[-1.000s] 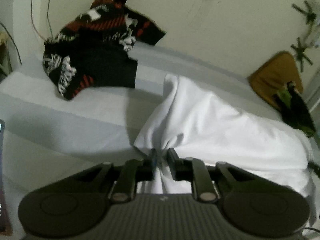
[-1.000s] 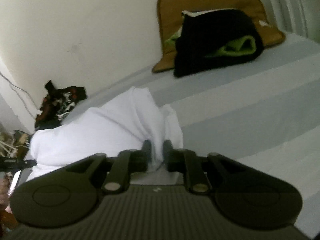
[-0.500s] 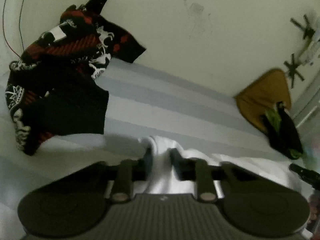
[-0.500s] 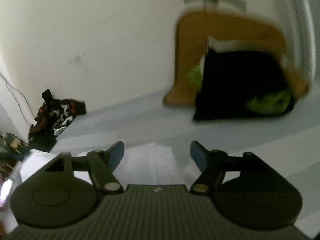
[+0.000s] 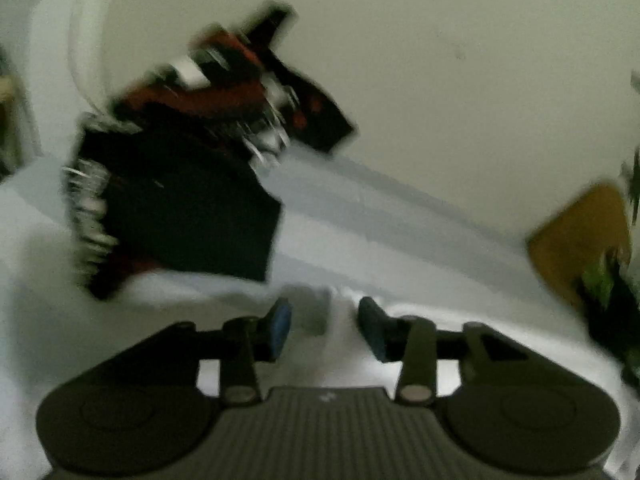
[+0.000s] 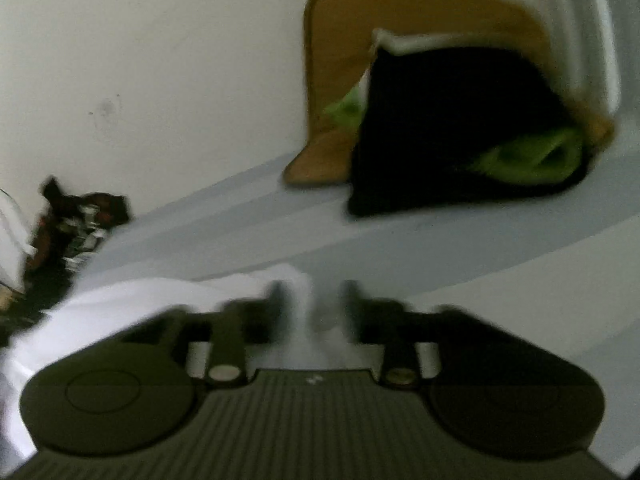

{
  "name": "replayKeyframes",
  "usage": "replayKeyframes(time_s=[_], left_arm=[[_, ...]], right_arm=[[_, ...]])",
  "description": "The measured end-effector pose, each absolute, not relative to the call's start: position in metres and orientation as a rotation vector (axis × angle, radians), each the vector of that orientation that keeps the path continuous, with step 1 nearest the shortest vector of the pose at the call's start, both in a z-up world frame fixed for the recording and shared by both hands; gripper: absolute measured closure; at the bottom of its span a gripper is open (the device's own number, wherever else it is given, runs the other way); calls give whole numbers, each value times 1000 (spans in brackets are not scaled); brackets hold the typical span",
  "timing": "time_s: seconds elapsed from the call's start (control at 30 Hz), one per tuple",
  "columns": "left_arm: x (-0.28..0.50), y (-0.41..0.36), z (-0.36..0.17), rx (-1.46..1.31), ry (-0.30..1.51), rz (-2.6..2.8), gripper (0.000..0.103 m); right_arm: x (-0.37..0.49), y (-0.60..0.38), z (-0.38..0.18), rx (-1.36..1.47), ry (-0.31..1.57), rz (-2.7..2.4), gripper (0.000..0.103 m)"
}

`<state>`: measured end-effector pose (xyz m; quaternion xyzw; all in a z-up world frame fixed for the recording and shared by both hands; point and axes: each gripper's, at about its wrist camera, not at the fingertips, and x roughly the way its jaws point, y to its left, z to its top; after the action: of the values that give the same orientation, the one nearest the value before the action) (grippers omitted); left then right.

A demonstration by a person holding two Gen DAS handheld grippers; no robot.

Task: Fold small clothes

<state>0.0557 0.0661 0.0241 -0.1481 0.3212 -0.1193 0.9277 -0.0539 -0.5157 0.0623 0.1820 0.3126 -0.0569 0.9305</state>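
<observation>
Across the striped grey bed (image 6: 460, 248), a plain pale wall (image 5: 440, 80) runs along its far edge. Beside it lie a black-and-red garment (image 5: 180, 184), a tan cushion (image 6: 400, 32) and a black-and-green bundle (image 6: 460, 128). At the near edge, the white garment (image 6: 160, 296) lies between both opening tongs, left (image 5: 325, 326) and right (image 6: 314, 308), ungripped.

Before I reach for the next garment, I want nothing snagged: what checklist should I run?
1. Left gripper jaws opening, off the white garment: ok.
2. Right gripper jaws opening, cloth lies between them: cannot tell if free.
3. White garment's fold lies flat on the striped bedsheet: cannot tell, blurred.
4. Black-and-red patterned garment unfolded, waiting: ok.
5. Folded black-and-green garment on the brown cushion undisturbed: ok.
</observation>
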Motion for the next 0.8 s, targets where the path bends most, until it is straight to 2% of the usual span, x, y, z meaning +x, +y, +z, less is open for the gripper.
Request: replayKeyframes(time_s=[0.07,0.17,0.33,0.4,0.43,0.5,0.53,0.57,0.6,0.67,0.8], left_arm=[[36,79,40,-365,569,-224,68],[22,65,59,-390,533,-335,69],[7,-11,49,-186,544,-520,68],[7,-32,28,-79,579,-520,68],[6,-36,18,-42,600,-509,68],[4,-38,0,39,624,-464,72],[4,-34,-6,74,620,-439,85],[3,-30,-11,91,606,-427,92],[2,-21,-13,83,594,-429,93],[0,-10,-16,49,590,-433,97],[-1,-20,-18,90,555,-395,97]], right_arm=[[-74,-515,80,332,538,-150,47],[-90,-497,102,368,459,-71,47],[-59,-418,96,440,561,297,50],[-43,-392,78,463,654,385,62],[-37,-382,68,452,702,410,73],[-35,-382,56,427,753,393,78],[-40,-391,52,407,760,369,83],[-46,-400,51,383,757,343,96],[-56,-417,51,348,747,292,103],[-77,-452,50,398,727,264,103],[-109,-505,44,564,683,200,103]])
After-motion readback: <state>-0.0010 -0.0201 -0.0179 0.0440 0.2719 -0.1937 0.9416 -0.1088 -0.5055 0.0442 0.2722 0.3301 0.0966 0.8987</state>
